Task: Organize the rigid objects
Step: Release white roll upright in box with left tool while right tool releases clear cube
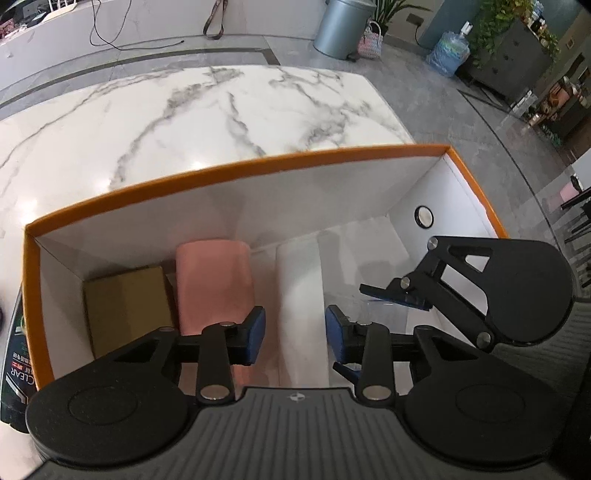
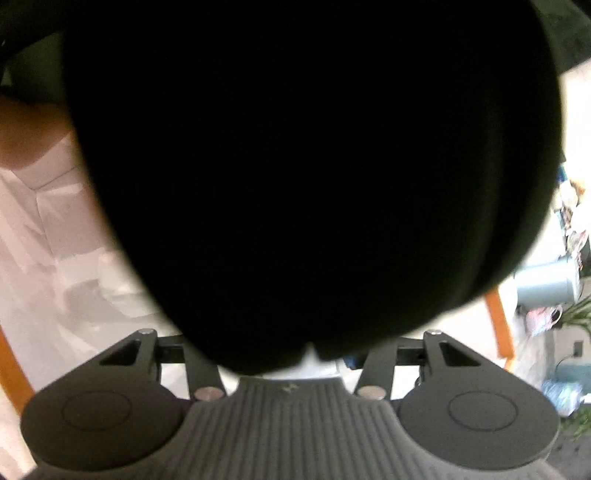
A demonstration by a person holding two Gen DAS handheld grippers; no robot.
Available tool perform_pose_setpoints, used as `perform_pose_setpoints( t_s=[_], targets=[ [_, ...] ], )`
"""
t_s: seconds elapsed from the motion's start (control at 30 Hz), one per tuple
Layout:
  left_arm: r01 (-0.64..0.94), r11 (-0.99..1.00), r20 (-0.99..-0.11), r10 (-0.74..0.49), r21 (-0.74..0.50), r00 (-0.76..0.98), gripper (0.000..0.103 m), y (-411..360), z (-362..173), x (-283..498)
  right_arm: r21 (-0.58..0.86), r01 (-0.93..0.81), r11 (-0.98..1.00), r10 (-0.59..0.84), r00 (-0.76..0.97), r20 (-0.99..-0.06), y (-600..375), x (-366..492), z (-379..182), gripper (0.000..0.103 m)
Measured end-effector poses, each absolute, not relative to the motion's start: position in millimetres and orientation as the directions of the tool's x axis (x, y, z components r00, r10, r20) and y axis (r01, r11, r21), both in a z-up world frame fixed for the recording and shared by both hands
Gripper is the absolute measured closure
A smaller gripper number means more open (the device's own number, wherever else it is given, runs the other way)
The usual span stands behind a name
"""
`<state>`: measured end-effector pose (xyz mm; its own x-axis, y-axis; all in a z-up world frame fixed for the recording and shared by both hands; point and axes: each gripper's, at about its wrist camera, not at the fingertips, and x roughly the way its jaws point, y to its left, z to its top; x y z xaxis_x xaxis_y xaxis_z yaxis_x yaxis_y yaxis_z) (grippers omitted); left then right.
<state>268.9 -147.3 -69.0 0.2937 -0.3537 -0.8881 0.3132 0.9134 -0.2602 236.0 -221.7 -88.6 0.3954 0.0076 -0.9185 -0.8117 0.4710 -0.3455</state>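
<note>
Left wrist view: sits just behind its own jaws, tilted steeply down into the orange-rimmed box (image 1: 236, 168) from close above. Past the far rim lies the marble counter (image 1: 221, 110), then grey floor and a grey bin (image 1: 341, 27) at the top edge.

Right wrist view: also angled down, but a big black rounded object (image 2: 314, 166) sits right against the lens and blocks nearly all of it.

Shared ground: the orange rim, the box's white inside and the bin show at the right view's margins.

Marble table (image 1: 221, 110), grey bin (image 1: 341, 27), woven basket (image 1: 371, 42), water jug (image 1: 448, 51), black cable (image 1: 110, 40)
</note>
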Motion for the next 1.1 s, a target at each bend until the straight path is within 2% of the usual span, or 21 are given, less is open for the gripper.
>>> perform_pose_setpoints(
  t_s=[0.27, 0.47, 0.6, 0.83, 1.1],
  targets=[
    [0.291, 0.909, -0.869, -0.386, -0.3, 0.309, 0.061, -140.5, -69.2, 277.3, -0.377, -0.83, 0.412, 0.024, 0.423, -0.906, -222.1, 239.3, -86.1, 0.054],
    [0.311, 0.9, -0.866, -0.399, -0.306, 0.301, 0.077, -139.0, -66.3, 277.9, -0.347, -0.834, 0.43, 0.048, 0.405, -0.913, -231.8, 241.4, -80.8, 0.054],
    [0.286, 0.902, -0.868, -0.404, -0.324, 0.29, 0.08, -132.1, -67.3, 280.9, -0.341, -0.826, 0.449, 0.034, 0.397, -0.917, -244.0, 251.0, -79.0, 0.054],
    [0.213, 0.901, -0.863, -0.427, -0.379, 0.271, 0.08, -125.1, -75.3, 287.6, -0.314, -0.832, 0.457, 0.069, 0.386, -0.92, -245.3, 270.4, -85.3, 0.056],
    [0.126, 0.896, -0.847, -0.444, -0.426, 0.293, 0.081, -120.6, -79.6, 291.8, -0.372, -0.852, 0.368, 0.081, 0.428, -0.9, -256.4, 279.0, -94.2, 0.055]
  ],
)
